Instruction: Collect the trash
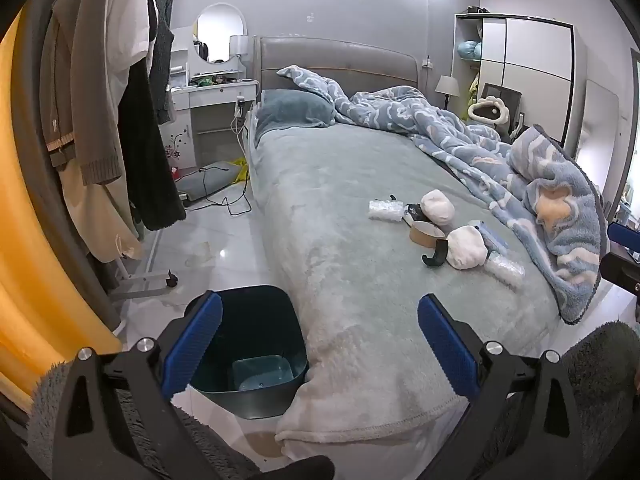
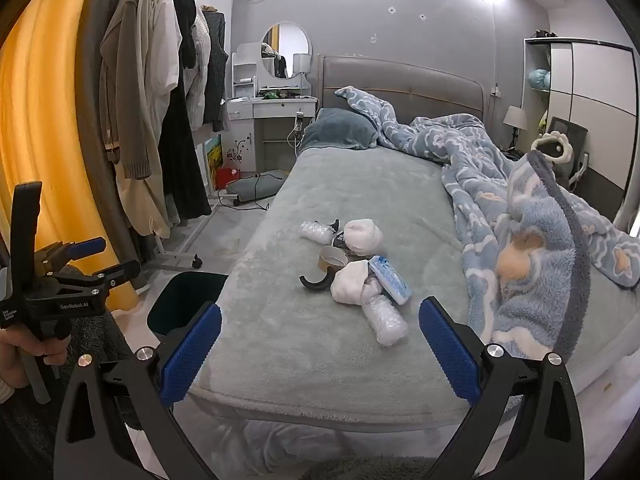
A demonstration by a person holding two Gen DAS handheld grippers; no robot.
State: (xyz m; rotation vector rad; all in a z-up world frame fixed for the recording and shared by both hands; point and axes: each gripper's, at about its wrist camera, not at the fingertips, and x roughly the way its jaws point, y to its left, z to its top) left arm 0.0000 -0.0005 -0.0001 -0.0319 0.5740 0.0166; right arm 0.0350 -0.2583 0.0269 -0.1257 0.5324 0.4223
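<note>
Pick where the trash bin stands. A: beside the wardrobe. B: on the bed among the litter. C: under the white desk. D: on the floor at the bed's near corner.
D: the dark bin sits open on the floor against the bed corner.

The bin (image 2: 188,304) beside the bed (image 2: 320,360) is partly hidden in the right wrist view by a gripper finger and the bed's corner, so its inside cannot be seen there. The small dark item (image 2: 339,238) behind the cardboard roll (image 2: 333,261) is too hidden to name. The items on the dressing table (image 1: 218,80) are too small to tell. The wardrobe (image 2: 592,112) is cut off by the right edge.
</note>
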